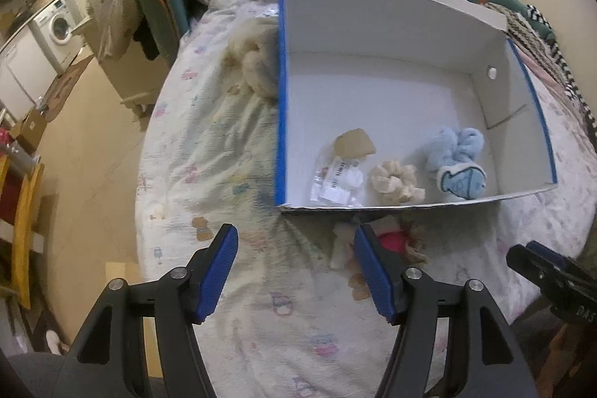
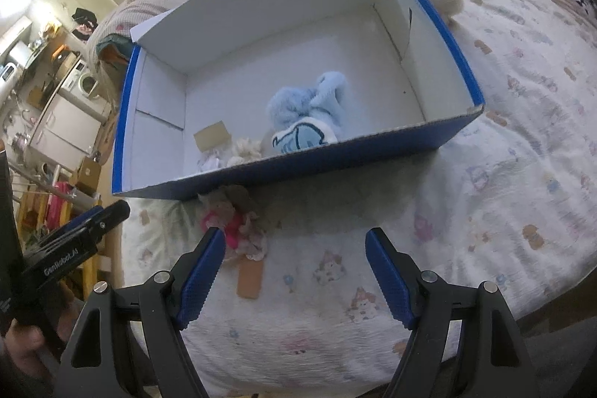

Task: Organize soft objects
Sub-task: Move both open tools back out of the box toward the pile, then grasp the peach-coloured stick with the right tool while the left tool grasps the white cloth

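Pink toy (image 2: 227, 226): on quilt, lower left of right-wrist view, just outside blue box (image 2: 283, 170).
Left gripper (image 1: 296, 271): fingers spread, empty.
Right gripper (image 2: 294, 271): fingers spread, empty.
Advice: straddle toy's bulk, pinch, lift over near wall.
Box contents: blue plush (image 1: 457, 159), cream scrunchie (image 1: 395, 181).
Surface: printed quilt (image 2: 503, 174), wrinkled.
Room: washing machine (image 1: 59, 25) upper left; possibly a kitchen.

We see a white-lined cardboard box (image 1: 283, 92) with blue outer walls, a pale blue fluffy plush (image 1: 457, 152) and a cream fuzzy scrunchie (image 1: 395, 181) inside, a pink-and-cream soft toy (image 2: 235, 226), and a white bedsheet (image 2: 522, 174) printed with small pastel animals.
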### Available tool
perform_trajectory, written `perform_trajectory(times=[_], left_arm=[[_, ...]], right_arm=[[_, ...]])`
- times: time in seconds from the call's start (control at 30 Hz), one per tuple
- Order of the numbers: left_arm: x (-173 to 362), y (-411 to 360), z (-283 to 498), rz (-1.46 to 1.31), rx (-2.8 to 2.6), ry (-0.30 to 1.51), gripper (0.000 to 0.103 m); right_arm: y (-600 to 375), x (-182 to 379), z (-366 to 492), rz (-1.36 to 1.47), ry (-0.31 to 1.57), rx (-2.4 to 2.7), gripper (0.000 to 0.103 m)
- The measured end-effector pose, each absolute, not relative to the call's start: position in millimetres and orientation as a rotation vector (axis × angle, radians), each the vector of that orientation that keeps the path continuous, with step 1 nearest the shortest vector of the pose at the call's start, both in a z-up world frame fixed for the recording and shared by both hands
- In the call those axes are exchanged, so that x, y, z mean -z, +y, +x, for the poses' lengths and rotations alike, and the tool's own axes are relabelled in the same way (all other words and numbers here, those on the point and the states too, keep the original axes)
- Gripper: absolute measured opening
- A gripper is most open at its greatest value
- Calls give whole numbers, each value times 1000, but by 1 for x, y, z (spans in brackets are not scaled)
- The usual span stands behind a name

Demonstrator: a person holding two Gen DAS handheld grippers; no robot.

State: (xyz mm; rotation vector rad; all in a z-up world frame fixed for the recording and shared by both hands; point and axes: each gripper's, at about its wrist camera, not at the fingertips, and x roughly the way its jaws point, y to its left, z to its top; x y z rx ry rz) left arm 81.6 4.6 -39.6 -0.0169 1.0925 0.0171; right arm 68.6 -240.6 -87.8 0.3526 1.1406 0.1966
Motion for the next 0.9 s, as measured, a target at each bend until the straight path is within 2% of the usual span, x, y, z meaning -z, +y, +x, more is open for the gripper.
perform_trajectory(times=[0.33,0.6,0.63,0.7,0.73,0.77,0.9], left_arm=[[50,29,85,-113,-89,1117,62],[56,35,84,-148,-96,1145,62],[56,37,83,-156,-97,1148,62],[57,42,81,-176,-103,1153,62],[57,45,80,-178,-111,1154,62],[57,48,79,-180,-117,1155,62],[60,60,76,-185,-136,1163,62]], right_arm=[[-241,101,68,391,1156,-188,82],[-225,127,77,426,1261,-233,82],[-216,131,79,407,1285,-251,80],[-197,141,82,344,1341,-283,67],[-187,146,82,314,1366,-300,56],[-177,151,84,289,1390,-317,53],[-151,167,88,230,1417,-329,53]])
